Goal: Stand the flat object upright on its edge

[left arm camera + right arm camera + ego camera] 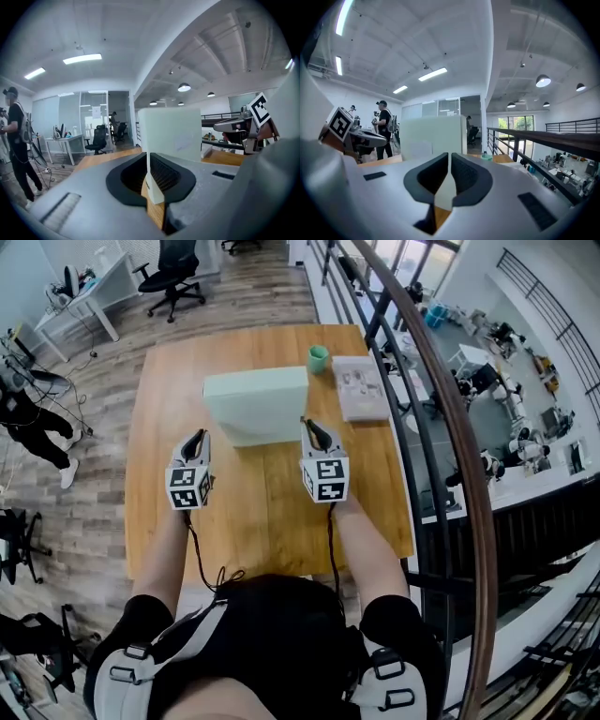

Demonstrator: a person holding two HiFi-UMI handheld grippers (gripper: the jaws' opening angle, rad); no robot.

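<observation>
My left gripper (199,436) and right gripper (310,426) are each clamped on 1 end of the pale green flat rectangular board (255,404). It is raised over the wooden table (262,521) just beyond them. Its long axis runs left-right, and both hands are equally near.

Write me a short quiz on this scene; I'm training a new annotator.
1. True or false: the left gripper and the right gripper are each shut on the pale green flat rectangular board.
2. The small teal cup stands: A) on the board; B) on the light wooden table; C) between a gripper's jaws.
3. Fill in: in the head view, the whitish flat booklet lies to the cup's ____.
Key: 1 true; 2 B; 3 right.
</observation>
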